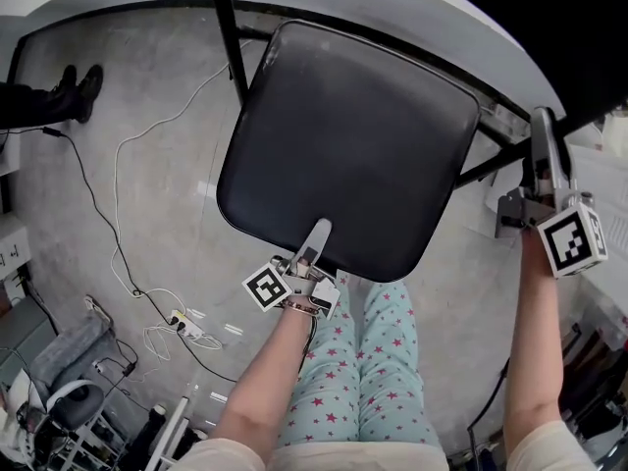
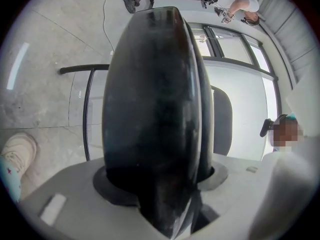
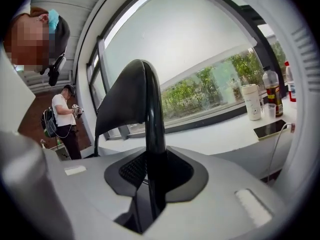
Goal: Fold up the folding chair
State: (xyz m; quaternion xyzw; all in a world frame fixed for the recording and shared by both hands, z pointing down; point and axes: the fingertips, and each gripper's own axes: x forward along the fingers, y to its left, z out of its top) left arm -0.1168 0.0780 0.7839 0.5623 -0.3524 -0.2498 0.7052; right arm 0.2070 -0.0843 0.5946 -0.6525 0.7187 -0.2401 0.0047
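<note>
Folding chair (image 1: pixel 348 145) fills center of frame, unfolded. L gripper (image 1: pixel 316 235), lower center, is pinched on front edge of seat (image 2: pixel 155 109). R gripper (image 1: pixel 543 130), right edge, is clamped round black frame tube (image 3: pixel 154 114).

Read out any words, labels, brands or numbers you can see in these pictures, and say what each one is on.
No text can be read in any view.
Left cube and right cube: black-and-white square patterns only, no letters.
Bottle on the counter: its label is too small and blurred to read.
White box at the floor's edge: dark marks, too small to read.
</note>
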